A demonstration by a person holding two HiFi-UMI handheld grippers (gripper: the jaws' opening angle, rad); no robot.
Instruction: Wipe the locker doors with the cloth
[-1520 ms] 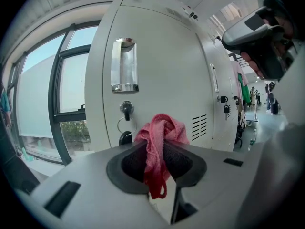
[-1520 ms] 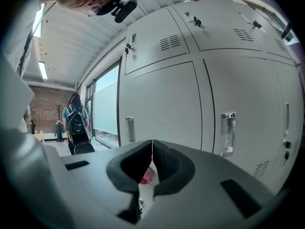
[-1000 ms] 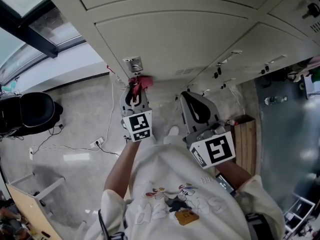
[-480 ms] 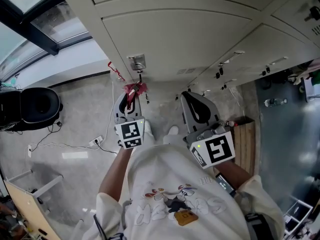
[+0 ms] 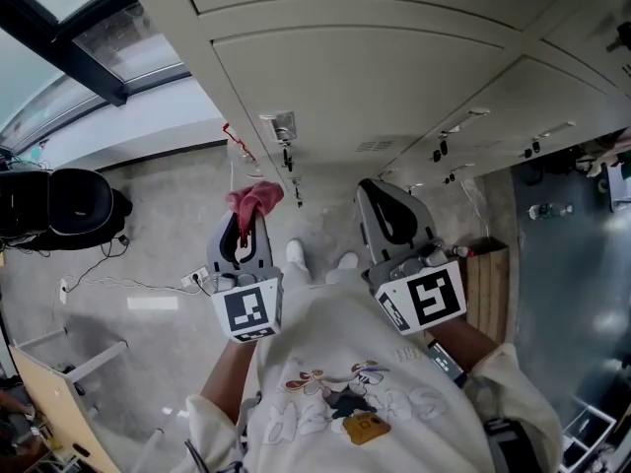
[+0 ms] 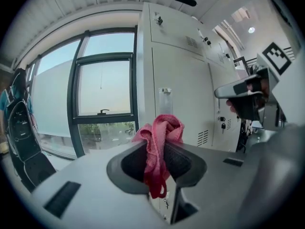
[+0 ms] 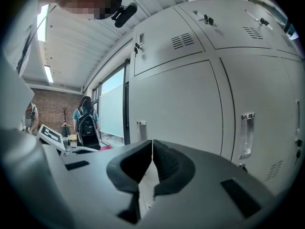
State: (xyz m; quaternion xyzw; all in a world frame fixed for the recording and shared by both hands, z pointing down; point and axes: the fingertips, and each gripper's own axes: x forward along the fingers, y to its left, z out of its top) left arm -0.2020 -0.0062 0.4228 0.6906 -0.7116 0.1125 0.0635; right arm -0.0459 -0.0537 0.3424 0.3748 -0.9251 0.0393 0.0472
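Observation:
A pink cloth [image 5: 253,201] [image 6: 159,142] is pinched between the jaws of my left gripper [image 5: 246,227] [image 6: 156,157], bunched above the tips and hanging down between them. That gripper is held back from the beige locker doors [image 5: 375,77] [image 6: 178,87], below the door handle [image 5: 283,129]. My right gripper [image 5: 386,213] [image 7: 152,162] is shut with nothing in it, its tips meeting, and it points at a locker door [image 7: 181,109] from a short distance.
More locker doors with keys and handles [image 5: 442,148] run off to the right. A black backpack [image 5: 59,210] sits on the floor at the left, beside the window [image 5: 69,28]. Cables [image 5: 148,289] lie on the floor. A person with a backpack [image 7: 86,120] stands far off.
My left gripper has drawn back from the locker door with the cloth, down and toward the body. The right gripper has stayed put.

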